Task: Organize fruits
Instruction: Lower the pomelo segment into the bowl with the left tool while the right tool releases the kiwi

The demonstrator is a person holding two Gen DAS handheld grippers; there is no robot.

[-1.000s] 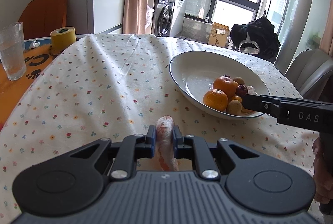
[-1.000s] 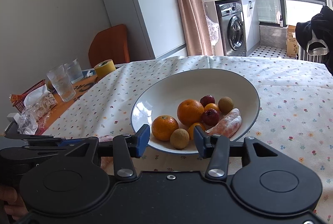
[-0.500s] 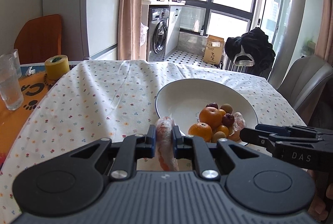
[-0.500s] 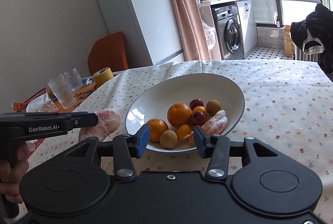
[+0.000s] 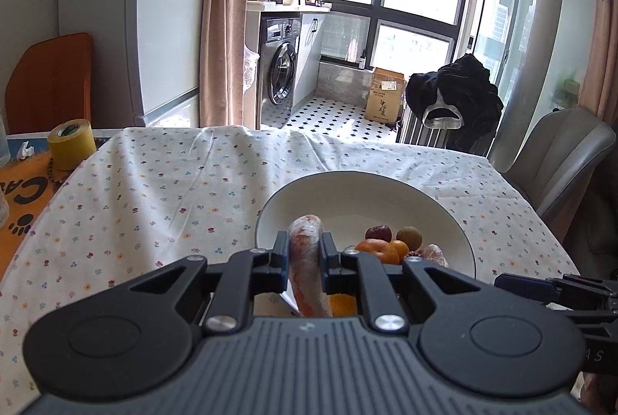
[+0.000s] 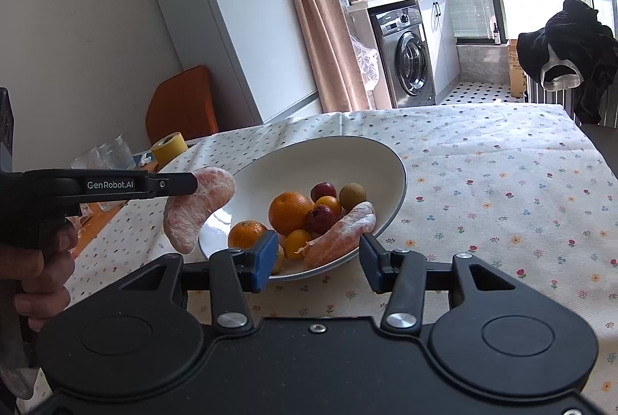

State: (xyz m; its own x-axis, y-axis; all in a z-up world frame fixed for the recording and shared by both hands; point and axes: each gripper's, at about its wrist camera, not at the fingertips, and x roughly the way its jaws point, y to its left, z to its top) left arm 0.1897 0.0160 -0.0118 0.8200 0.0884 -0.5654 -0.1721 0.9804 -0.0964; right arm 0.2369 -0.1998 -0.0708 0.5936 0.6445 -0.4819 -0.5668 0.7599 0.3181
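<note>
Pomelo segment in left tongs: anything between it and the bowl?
Nothing visible. The pomelo segment hangs at the near-left rim of the bowl, in the left tongs; bare bowl floor lies beyond, fruit pile to the right.

1. Table (image 5: 162,183) under a flower-print cloth (image 6: 502,183)
2. White bowl (image 6: 370,160) of fruit sits on the cloth
3. Yellow tape roll (image 5: 71,144) and glasses (image 6: 112,156) stand at its far left end

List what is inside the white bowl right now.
The white bowl holds two oranges, smaller orange fruits, two dark red fruits, a brown round fruit and a peeled pomelo segment. The right gripper hides the near rim.
</note>
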